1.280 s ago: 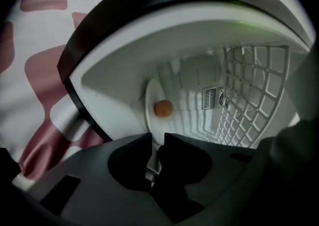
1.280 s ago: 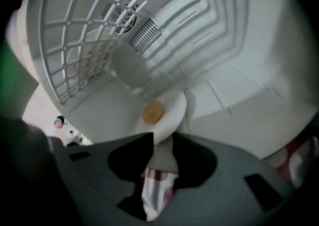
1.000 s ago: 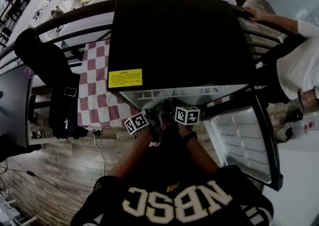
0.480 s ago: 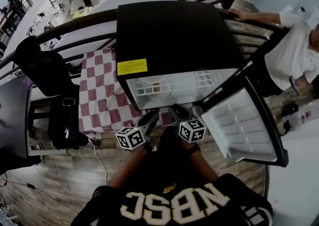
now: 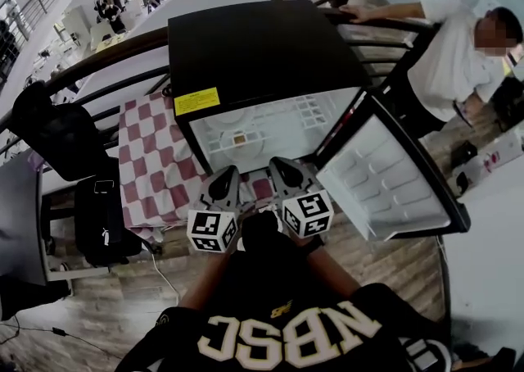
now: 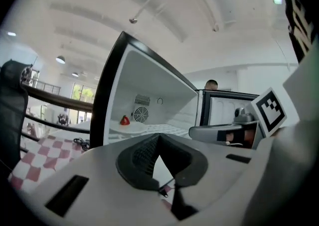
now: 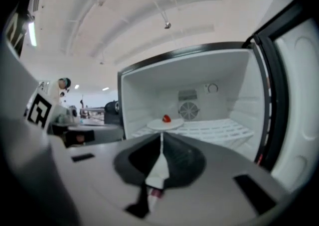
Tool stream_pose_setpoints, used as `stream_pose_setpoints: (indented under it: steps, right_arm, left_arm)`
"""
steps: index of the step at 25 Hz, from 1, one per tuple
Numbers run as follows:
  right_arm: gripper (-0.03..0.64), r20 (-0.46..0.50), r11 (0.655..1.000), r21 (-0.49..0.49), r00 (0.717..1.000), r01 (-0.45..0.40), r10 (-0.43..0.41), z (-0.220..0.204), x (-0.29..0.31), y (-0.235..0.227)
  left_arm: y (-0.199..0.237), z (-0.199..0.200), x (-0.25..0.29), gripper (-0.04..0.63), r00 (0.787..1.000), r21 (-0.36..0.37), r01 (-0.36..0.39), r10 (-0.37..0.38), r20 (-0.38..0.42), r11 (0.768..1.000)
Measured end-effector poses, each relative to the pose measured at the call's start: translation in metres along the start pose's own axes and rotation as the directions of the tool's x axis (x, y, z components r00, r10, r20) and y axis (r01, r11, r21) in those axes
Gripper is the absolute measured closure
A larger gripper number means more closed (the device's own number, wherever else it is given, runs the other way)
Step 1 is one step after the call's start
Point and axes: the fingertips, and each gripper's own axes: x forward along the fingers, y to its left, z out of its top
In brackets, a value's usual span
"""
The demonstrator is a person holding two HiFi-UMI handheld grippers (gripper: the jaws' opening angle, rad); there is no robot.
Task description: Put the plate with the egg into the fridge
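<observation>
- A black mini fridge (image 5: 262,51) stands with its white-lined door (image 5: 385,190) swung open to the right.
- A white round plate (image 7: 164,125) carrying a small red item (image 7: 166,118) lies on the white wire shelf (image 7: 219,129) inside, towards its left edge.
- The left gripper (image 5: 223,183) is outside the shelf's front edge, jaws together and empty.
- The right gripper (image 5: 286,174) is just beside it, jaws likewise pressed together on nothing.

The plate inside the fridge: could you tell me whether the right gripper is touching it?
Apart. The right gripper view shows the right gripper shut on nothing outside the fridge, while the plate sits farther back on the wire shelf.
</observation>
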Motion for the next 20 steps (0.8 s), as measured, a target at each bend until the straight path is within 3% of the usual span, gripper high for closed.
stream_pose_setpoints:
  steps: [6, 11, 20]
  right_arm:
    - [0.588, 0.007, 1.0, -0.005, 1.0, -0.013, 0.013, 0.001, -0.011, 0.006]
    - [0.588, 0.02, 0.999, 0.0, 0.999, -0.035, 0.035, 0.001, -0.019, 0.013]
    - [0.594, 0.057, 0.994, 0.037, 0.993, -0.101, 0.099, -0.006, -0.054, 0.026]
  left_arm:
    - [-0.003, 0.021, -0.005, 0.574, 0.999, -0.049, -0.002, 0.004, 0.043, 0.999]
    - [-0.008, 0.021, -0.02, 0.574, 0.997, 0.002, -0.051, 0.051, 0.053, 0.999]
    - [-0.048, 0.005, -0.042, 0.574, 0.998, 0.099, -0.055, 0.053, 0.028, 0.994]
